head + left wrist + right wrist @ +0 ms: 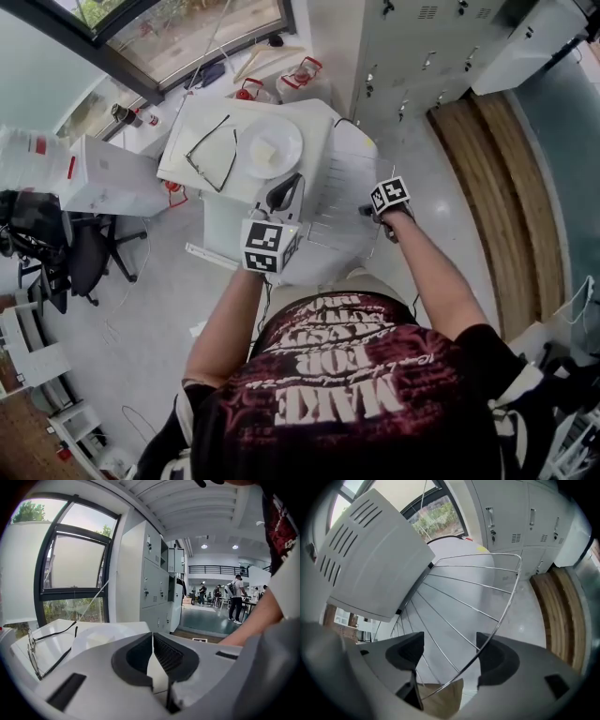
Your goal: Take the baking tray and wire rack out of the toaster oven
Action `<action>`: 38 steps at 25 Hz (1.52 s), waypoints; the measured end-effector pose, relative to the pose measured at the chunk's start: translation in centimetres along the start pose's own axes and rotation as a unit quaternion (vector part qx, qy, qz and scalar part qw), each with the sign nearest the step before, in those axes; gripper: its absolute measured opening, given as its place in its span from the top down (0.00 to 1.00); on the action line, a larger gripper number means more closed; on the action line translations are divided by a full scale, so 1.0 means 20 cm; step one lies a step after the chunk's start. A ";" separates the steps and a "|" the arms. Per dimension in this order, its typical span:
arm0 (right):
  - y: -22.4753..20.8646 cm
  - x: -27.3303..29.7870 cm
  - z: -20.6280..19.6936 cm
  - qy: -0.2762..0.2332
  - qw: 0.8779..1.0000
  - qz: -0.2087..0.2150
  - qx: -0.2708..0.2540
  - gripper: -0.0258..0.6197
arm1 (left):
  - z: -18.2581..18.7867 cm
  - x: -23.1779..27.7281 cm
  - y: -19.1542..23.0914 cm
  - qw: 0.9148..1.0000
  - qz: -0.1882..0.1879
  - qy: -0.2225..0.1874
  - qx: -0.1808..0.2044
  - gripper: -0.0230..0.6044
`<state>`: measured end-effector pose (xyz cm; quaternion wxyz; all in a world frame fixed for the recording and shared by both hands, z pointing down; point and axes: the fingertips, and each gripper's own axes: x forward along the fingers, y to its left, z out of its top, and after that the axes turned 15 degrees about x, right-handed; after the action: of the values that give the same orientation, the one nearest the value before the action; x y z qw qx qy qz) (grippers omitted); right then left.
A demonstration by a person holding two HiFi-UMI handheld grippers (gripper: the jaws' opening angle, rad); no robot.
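Room: we look down on a grey floor (131, 319), with grey lockers (422, 47) on the far side, a window (187, 33) at the corner and a black office chair (84, 258) off to the left.
White top: a flat white surface (202, 127) stands ahead of us. On it lie a pair of glasses (33, 651) and a white plate (270, 147), side by side and apart.
Wire rack: the wire rack (464, 602) lies flat over a pale rounded surface (454, 545), just right of the white top. In the right gripper view its left end runs out of sight under a white vented box (370, 559). We cannot tell whether that end sits inside the box.
Right gripper: the right gripper (451, 651) points steeply down at the rack's near edge. Its jaws stand wide apart. The rack's rim wire crosses the gap between them, close by the right-hand jaw, and neither pad clamps it.
Left gripper: the left gripper (152, 637) is held near level at the near edge of the white top, just short of the plate. Its jaw tips meet, and we see nothing gripped between them.
Background: in the left gripper view, people (236, 597) stand in a hall well beyond the lockers.
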<state>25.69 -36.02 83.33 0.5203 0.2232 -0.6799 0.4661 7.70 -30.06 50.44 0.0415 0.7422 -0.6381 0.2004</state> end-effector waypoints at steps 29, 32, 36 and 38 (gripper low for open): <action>0.73 -0.65 -0.24 -0.394 0.917 0.042 0.040 0.95 | -0.22 -0.39 0.35 0.998 -0.056 -0.032 -0.003 0.94; 0.91 -0.70 -0.31 -0.428 0.902 0.043 0.017 0.95 | -0.30 -0.46 0.41 0.997 -0.068 -0.027 -0.010 0.94; 1.05 -0.78 -0.38 -0.452 0.892 0.012 -0.006 0.96 | -0.41 -0.50 0.43 0.995 -0.095 -0.022 0.001 0.94; 1.09 -0.81 -0.41 -0.459 0.888 0.005 -0.008 0.96 | -0.46 -0.52 0.43 0.995 -0.101 -0.017 0.006 0.94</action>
<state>18.42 -21.62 59.93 0.1498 0.4045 -0.8478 0.3086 -3.97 -19.11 53.47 0.0462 0.8064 -0.5592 0.1867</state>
